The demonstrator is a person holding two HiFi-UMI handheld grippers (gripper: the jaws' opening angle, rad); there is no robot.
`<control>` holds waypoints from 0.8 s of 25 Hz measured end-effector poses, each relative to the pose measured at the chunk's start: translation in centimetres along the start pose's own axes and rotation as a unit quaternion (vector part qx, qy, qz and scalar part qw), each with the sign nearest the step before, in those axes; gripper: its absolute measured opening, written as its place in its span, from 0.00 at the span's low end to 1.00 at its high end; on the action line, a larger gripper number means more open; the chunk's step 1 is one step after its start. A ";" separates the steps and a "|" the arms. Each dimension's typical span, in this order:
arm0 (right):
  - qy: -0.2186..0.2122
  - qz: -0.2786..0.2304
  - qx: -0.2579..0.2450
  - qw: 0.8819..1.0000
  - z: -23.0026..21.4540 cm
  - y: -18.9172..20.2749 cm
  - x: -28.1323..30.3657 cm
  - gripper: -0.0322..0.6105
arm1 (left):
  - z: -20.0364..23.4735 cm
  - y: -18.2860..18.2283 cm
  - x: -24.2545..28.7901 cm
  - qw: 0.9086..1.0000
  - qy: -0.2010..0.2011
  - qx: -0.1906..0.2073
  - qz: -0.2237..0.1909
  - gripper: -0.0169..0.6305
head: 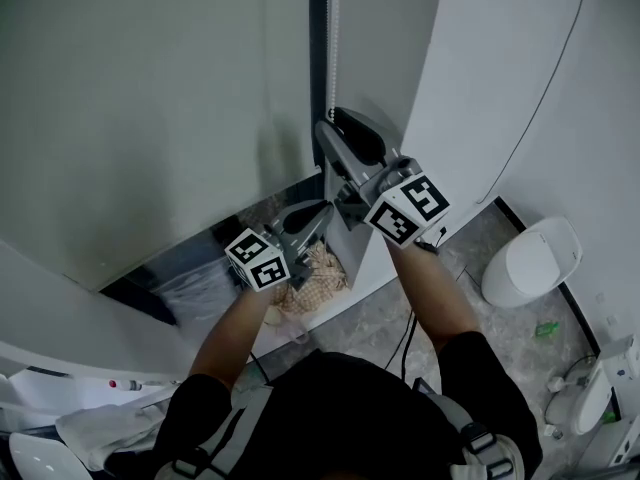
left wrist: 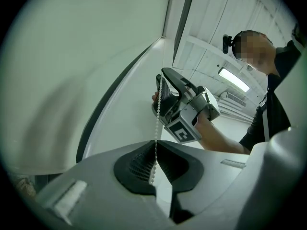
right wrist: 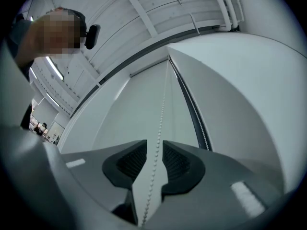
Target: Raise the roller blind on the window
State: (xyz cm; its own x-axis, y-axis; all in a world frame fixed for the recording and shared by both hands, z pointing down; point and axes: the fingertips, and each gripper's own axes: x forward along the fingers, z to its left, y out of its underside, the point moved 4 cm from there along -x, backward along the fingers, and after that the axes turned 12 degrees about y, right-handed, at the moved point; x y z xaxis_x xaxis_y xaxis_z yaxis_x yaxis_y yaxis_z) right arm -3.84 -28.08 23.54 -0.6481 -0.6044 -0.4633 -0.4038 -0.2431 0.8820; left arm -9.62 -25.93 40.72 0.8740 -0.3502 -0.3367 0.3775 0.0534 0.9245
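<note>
Head view looks down on a big pale roller blind (head: 150,98) that hangs over the window. A dark window frame (head: 317,58) runs up the blind's right edge, and a white wall (head: 480,68) stands past that. The person (head: 350,418) reaches both arms up toward that edge. The right gripper (head: 342,128) is the higher one, and the left gripper (head: 316,213) is just below it. A thin white bead chain (head: 332,38) hangs down beside the frame and meets both grippers.

Left gripper view shows its two jaws pressed together on the bead chain, pinching it. From there the chain goes straight up to the right gripper above.

Right gripper view shows its jaws spread. The chain runs up through the middle of the gap between them and does not seem to touch either pad.
</note>
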 end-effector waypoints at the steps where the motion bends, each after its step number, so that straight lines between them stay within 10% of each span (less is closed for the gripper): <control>1: -0.001 -0.005 0.005 1.000 0.1 -0.3 0.3 0.21 | 0.0 0.0 -0.1 1.000 0.000 -0.001 -0.001 0.05; 20: 0.033 -0.043 -0.012 0.998 0.1 1.3 -2.9 0.07 | 0.3 3.4 -1.0 0.999 -0.007 -0.022 0.030 0.05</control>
State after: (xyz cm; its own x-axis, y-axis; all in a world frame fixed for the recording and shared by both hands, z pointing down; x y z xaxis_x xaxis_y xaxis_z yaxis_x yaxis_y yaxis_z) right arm -2.56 -26.56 25.98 -0.5676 -0.6292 -0.5309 -0.4397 -0.3135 0.8417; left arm -9.35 -25.72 44.22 0.8913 -0.3583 -0.2779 0.3380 0.1163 0.9339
